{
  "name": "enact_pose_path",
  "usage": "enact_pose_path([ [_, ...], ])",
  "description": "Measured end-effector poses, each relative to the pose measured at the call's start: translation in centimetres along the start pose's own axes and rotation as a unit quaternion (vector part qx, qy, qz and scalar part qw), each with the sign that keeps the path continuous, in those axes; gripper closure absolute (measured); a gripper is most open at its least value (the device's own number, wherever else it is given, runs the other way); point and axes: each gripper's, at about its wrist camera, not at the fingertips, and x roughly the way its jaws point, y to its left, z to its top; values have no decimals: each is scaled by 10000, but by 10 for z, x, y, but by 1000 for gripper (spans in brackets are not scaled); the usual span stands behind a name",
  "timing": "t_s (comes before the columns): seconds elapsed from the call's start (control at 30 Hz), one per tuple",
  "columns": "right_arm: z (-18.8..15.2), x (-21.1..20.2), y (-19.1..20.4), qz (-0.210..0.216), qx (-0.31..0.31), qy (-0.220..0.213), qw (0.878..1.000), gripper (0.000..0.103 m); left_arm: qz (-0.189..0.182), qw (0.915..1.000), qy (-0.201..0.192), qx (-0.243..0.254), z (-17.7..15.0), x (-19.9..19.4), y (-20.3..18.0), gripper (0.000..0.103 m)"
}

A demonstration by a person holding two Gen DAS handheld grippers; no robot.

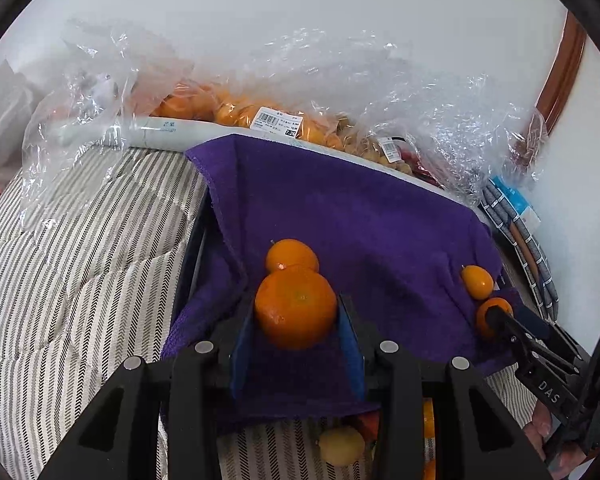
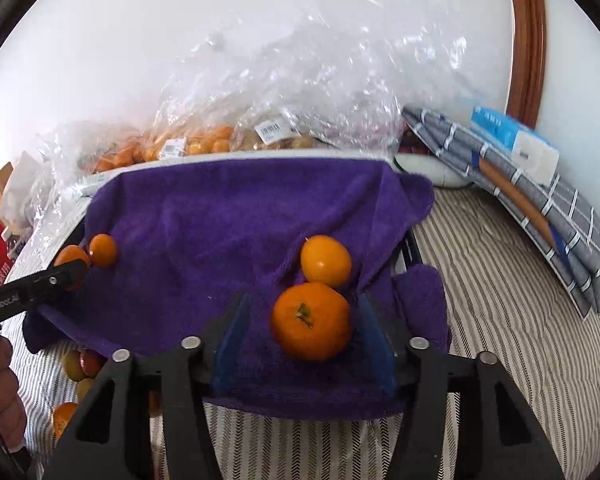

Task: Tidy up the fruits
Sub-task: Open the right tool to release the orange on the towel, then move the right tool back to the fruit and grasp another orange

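Meanwhile, both claws work mandarins on a purple towel spread over a striped bed.

Nearest the left claw point(image 1: 296, 320), a mandarin point(image 1: 295, 306) sits clamped between its blue pads, both touching the fruit's sides; a second mandarin point(image 1: 292, 255) lies just beyond, touching the first. The right claw point(image 2: 308, 324) stands wider, with a stemmed mandarin point(image 2: 311, 321) between its pads: the right pad looks close against it, the left pad is apart, so a firm grip cannot be told. Just past it, touching, rests a smooth yellow-orange fruit point(image 2: 326, 261). All four lie on the purple towel point(image 2: 204, 224). Beyond the towel, clear plastic bags point(image 1: 236, 108) of orange fruit, labelled with price stickers, pile against the white wall point(image 1: 300, 8).
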Motion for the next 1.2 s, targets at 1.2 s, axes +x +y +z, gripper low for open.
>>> enact_pose_path([
  [1.2, -35, -88, 17, -64, 206, -166, 9996, 43, -402, 9967, -698, 108, -19, -79, -5, 55],
])
